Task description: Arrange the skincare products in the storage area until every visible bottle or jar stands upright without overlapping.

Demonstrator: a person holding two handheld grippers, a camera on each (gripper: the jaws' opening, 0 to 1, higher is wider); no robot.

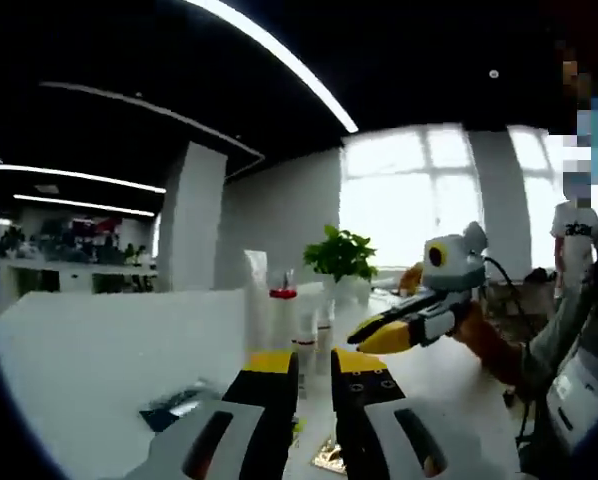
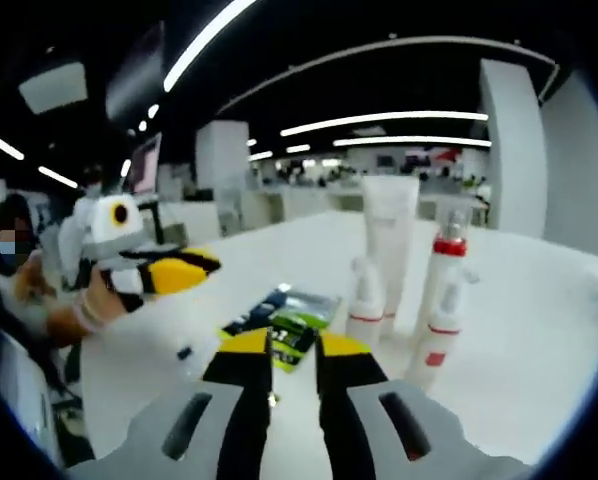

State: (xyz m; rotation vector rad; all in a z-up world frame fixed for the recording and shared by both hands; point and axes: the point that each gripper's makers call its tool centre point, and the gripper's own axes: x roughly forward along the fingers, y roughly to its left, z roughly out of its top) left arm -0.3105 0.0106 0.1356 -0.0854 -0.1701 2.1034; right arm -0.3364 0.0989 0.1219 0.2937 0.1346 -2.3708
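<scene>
Left gripper (image 1: 315,362): yellow-tipped black fingers (image 1: 271,364) nearly closed, thin gap, nothing between them. Right gripper (image 2: 294,348): same build, same narrow gap, empty. Neither touches a product.

Products stand upright in a cluster on the white tabletop (image 2: 539,300), smooth and matte, ahead of my right gripper and right of its centre:
- tall white tube (image 2: 388,235), flat soft plastic, wide at the top, tapering down, standing on its cap. Faint print, unreadable.
- small white pump bottle (image 2: 365,303), red band near the base, just in front of the tube.
- tall white bottle (image 2: 444,270) with clear cap and red collar, right of the tube.
- slim white bottle (image 2: 435,342), red band and small red mark low down, nearest to me, leaning slightly in this fisheye view.
Whether neighbours touch, cannot tell. No brand text legible.

Flat glossy sachets (image 2: 282,322) lie on the tabletop just past my right fingertips, dark blue, green and black print, writing too blurred to read.

In the left gripper view the same cluster (image 1: 301,322) sits just beyond my fingers, red-collared cap on top, blurred. A dark sachet (image 1: 179,406) lies left of the fingers; a leafy green plant (image 1: 341,254) sits behind the bottles near bright windows.
</scene>
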